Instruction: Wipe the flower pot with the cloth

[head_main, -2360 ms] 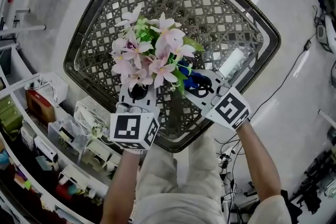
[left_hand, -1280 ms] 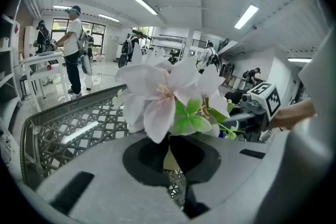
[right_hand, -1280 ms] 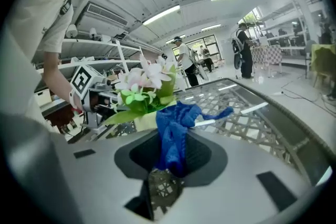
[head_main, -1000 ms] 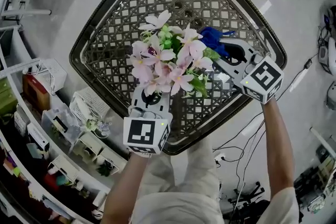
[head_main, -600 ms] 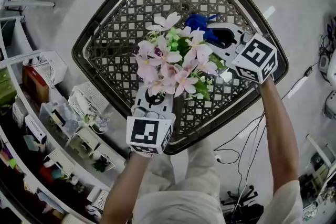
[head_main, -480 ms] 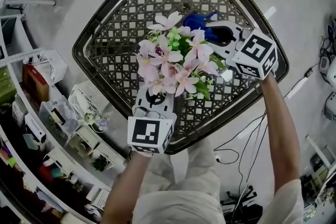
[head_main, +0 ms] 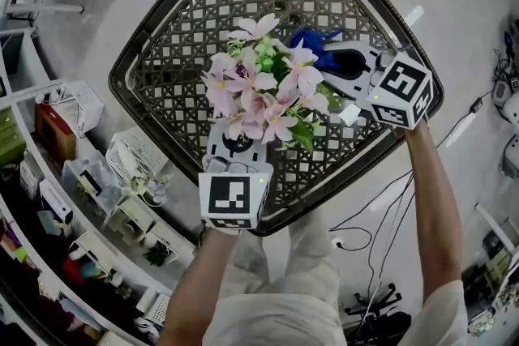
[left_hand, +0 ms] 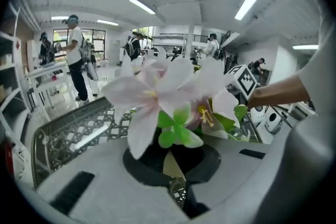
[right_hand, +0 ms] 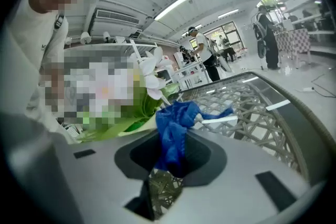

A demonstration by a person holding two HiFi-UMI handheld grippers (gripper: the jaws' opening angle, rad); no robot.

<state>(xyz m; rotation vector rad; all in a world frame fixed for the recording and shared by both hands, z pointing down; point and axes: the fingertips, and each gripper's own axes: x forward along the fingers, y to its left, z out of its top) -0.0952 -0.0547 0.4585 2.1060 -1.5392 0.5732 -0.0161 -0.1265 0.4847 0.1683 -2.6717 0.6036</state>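
Observation:
A bunch of pale pink flowers with green leaves [head_main: 263,89] stands over the wicker table [head_main: 130,105] and hides the flower pot beneath it in the head view. My left gripper [head_main: 235,143] reaches under the blooms from the near side. In the left gripper view a beige sliver of the pot [left_hand: 173,165] sits between the jaws, which are closing on it, below the flowers [left_hand: 157,97]. My right gripper [head_main: 328,61] is shut on a bunched blue cloth [head_main: 312,44] at the far right of the flowers. The cloth [right_hand: 176,128] hangs from its jaws, next to the leaves [right_hand: 131,113].
The woven table top has a dark raised rim [head_main: 422,53]. Shelves with boxes [head_main: 73,198] run along the left. Cables [head_main: 381,198] lie on the floor at the right. Several people stand far off in both gripper views.
My right gripper has carried the blue cloth from the near right of the flowers round to their far right side. The left gripper has kept its place under the flowers.

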